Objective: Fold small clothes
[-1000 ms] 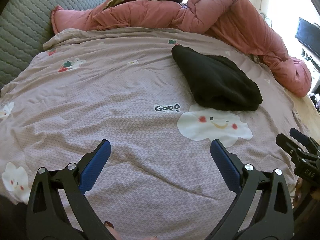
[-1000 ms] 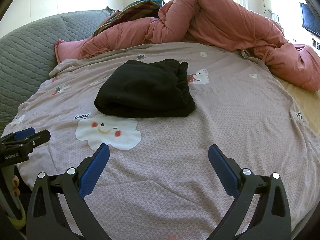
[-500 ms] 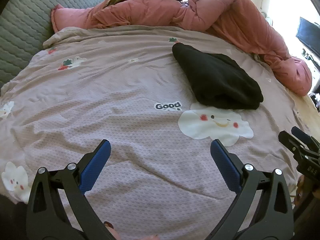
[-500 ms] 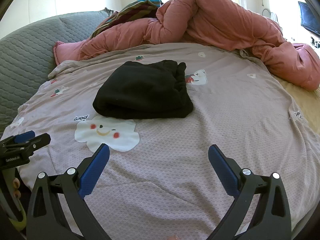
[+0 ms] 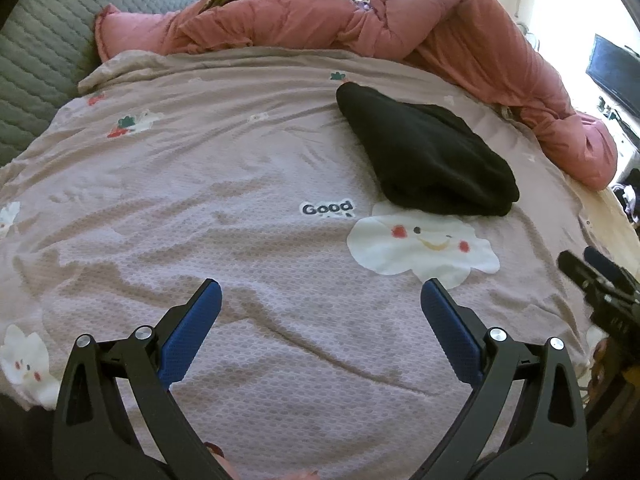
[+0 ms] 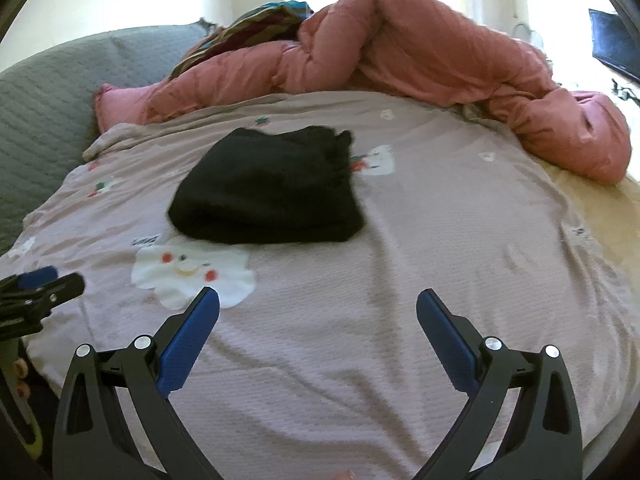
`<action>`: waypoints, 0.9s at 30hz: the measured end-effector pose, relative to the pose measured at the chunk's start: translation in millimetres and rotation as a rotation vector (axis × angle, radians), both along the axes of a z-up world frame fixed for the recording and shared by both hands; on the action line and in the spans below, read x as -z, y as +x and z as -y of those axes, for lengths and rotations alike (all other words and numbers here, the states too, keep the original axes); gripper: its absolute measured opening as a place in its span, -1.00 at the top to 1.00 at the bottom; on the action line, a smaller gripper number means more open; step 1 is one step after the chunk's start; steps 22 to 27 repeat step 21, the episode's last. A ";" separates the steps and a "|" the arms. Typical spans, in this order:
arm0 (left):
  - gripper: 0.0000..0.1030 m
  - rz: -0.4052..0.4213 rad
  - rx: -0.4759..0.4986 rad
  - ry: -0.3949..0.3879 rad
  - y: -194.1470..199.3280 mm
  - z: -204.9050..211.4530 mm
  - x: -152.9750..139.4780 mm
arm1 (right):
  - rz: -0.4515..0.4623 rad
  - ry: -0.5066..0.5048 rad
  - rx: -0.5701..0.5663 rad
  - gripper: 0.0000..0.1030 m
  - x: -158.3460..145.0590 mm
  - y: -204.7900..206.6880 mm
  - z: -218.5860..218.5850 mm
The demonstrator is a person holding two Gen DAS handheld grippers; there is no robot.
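Since the earlier frames both cameras have drifted a little: the black garment (image 5: 428, 160) sits slightly lower in the left wrist view and a touch further off in the right wrist view, while the garment itself has not shifted on the bed. Left gripper (image 5: 320, 328): fingers spread wide apart, holding nothing, hanging over bare mauve bedspread (image 5: 200, 184) near the bed's front edge. Right gripper (image 6: 318, 332): likewise spread wide and empty, low over the bedspread, just right of the white cloud print (image 6: 192, 272). Black garment lies as a compact, thick bundle in the middle of the bed, its near edge touching the cloud print's top, well apart from both grippers; a rounded doubled edge faces the cameras, and a small bunched corner sticks up at its far right in the right wrist view. Pink duvet (image 5: 460, 36) heaped along the far side, clear of the garment. Judgement: the bundle looks already doubled over, which fits either a fold finished and released with the grippers backed off, or a roughly bunched piece waiting to be taken up; the layers are too dark to settle which. Any further handling would call for both grippers to reach forward to the garment's edges.
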State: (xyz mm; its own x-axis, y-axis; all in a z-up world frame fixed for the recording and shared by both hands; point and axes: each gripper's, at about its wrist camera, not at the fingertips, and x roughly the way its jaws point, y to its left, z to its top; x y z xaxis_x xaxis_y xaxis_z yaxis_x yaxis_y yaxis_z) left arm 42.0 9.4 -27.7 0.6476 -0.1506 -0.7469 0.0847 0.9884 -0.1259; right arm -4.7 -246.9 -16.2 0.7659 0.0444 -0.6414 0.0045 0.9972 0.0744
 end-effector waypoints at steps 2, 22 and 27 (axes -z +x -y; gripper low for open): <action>-0.81 -0.017 -0.027 0.008 3.5 -4.8 2.7 | 0.005 -0.016 0.057 -0.91 -1.7 -1.0 13.4; -0.81 -0.081 -0.558 0.068 77.0 -257.2 -0.2 | -0.188 -0.061 1.298 -0.91 39.5 -201.0 343.4; -0.81 -0.081 -0.558 0.068 77.0 -257.2 -0.2 | -0.188 -0.061 1.298 -0.91 39.5 -201.0 343.4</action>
